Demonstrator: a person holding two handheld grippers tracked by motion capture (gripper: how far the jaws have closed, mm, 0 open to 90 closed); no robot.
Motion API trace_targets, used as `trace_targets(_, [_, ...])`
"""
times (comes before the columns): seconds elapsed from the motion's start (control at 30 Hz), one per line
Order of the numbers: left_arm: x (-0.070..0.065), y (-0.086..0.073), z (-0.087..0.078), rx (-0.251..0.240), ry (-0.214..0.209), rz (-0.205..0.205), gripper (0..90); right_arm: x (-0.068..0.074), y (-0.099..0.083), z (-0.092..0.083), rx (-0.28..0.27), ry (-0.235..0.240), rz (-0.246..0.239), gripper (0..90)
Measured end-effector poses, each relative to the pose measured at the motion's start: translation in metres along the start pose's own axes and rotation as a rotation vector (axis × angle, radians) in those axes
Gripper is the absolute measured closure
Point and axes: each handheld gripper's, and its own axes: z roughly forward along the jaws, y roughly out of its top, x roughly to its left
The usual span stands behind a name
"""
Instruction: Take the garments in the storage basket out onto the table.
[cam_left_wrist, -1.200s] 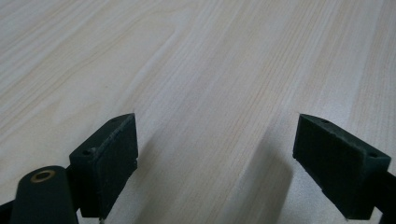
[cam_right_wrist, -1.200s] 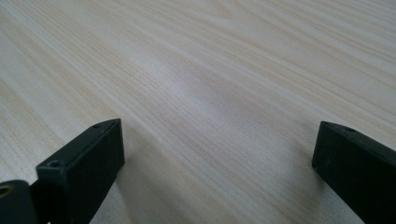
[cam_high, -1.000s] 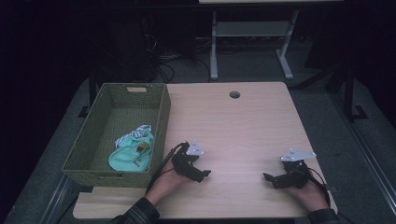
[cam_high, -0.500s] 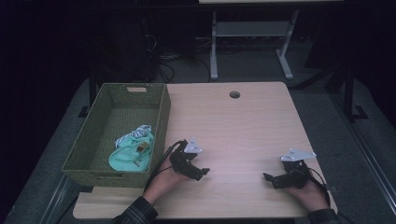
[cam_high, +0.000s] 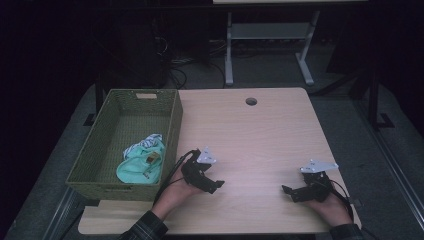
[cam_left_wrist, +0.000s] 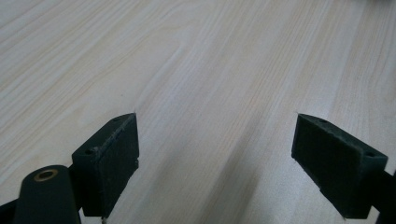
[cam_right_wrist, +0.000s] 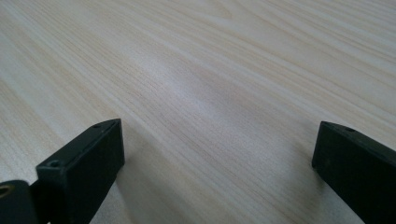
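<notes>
High view: we see the left tool (cam_high: 212, 186) just right of the basket (cam_high: 172, 130), which holds bunched cloth (cam_high: 142, 162), and the right tool (cam_high: 291, 192) farther right, both gaping empty on the table (cam_high: 250, 135), unmoved since before

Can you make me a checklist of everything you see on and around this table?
Surface: light wooden table, with a round hole near its far edge.
Job's things: woven basket at the table's left side, with mint-green cloth bunched inside.
Clutter: nothing seen on the tabletop.
Grippers: left gripper open, low over bare wood; right gripper open, low over bare wood.
Cables: a black cable trails from the left gripper beside the basket.
Surroundings: dark room, grey metal stand and more cables on the floor behind.
</notes>
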Motion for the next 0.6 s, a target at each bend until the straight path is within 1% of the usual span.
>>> trace_targets(0.07, [0.0004,0.0005,-0.0007,0.001,0.006,0.003,14.2,0.0,0.0,0.0,0.0,0.0,0.0,1.9])
trace_targets(0.27, [0.0,0.0027,-0.0027,0.009,0.003,-0.003,14.2,0.0002,0.0,0.0,0.001,0.002,0.003,1.9])
trace_targets(0.43, [0.0002,0.0049,-0.0048,0.017,0.003,0.005,14.2,0.0003,0.0,-0.0001,0.002,0.002,0.004,1.9])
trace_targets(0.6, [0.0002,0.0068,-0.0069,0.02,0.002,0.003,14.2,0.0002,0.0,0.0,0.001,0.001,0.003,1.9])
